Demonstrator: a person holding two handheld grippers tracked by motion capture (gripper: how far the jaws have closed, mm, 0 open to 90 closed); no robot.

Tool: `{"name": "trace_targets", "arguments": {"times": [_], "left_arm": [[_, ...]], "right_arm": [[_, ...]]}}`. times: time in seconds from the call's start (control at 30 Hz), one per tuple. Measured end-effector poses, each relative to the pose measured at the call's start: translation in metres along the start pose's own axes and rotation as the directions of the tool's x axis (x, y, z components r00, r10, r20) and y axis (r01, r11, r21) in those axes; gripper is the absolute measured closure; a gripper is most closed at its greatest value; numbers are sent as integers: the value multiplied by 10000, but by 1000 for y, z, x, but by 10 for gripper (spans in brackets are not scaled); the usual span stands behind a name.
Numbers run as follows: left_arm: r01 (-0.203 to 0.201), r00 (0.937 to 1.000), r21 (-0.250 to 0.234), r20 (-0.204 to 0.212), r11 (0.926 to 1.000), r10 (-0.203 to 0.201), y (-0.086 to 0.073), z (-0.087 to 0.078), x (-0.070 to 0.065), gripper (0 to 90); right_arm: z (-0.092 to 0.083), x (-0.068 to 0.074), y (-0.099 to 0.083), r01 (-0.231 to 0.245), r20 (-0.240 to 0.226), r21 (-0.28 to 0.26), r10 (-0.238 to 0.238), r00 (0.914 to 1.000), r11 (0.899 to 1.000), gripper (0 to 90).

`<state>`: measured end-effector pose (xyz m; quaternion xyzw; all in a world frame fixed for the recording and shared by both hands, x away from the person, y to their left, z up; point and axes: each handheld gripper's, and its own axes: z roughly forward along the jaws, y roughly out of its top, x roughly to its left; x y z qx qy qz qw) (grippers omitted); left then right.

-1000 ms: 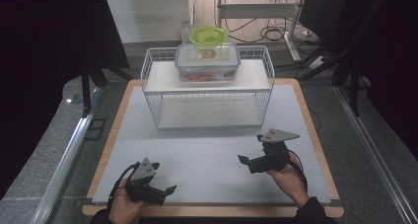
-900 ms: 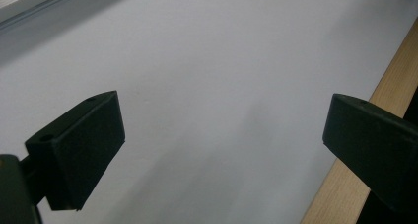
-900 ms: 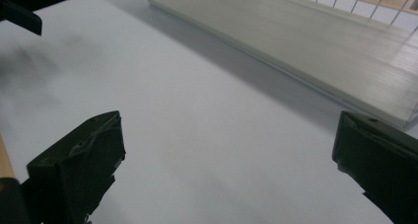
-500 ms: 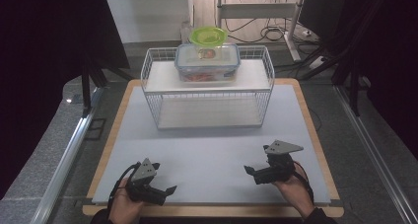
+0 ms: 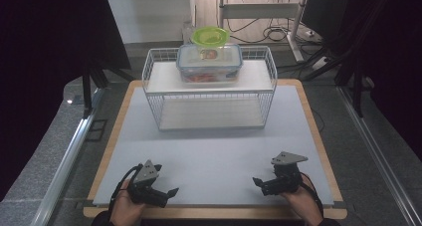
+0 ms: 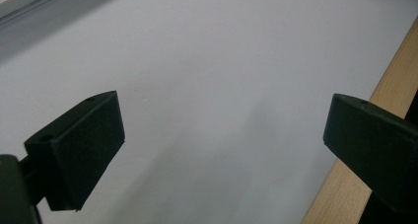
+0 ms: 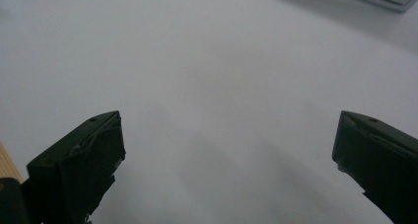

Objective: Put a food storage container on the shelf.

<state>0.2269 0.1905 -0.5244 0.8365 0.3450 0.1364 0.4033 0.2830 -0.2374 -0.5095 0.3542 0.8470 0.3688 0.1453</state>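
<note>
The left gripper (image 5: 169, 192) rests low at the near left of the bench (image 5: 209, 156), its jaws wide apart and holding nothing (the same for the right gripper (image 5: 259, 182), at the near right). Well apart from both, at the far side, a wire rack (image 5: 159, 101) carries a clear lidded container (image 5: 209, 61) on its top shelf, with a green bowl (image 5: 210, 35) above it.

Wooden table edge (image 5: 113, 136), black monitor (image 5: 54, 32), floor cables (image 5: 268, 32)
</note>
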Motion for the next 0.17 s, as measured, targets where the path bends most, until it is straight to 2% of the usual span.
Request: {"name": "trace_targets", "arguments": {"times": [0.17], "left_arm": [[-6, 10000, -9, -12, 10000, 6, 0, 0, 0, 19]], "right_arm": [[1, 0, -1, 36, 82, 101, -37, 10000, 9999, 0]]}}
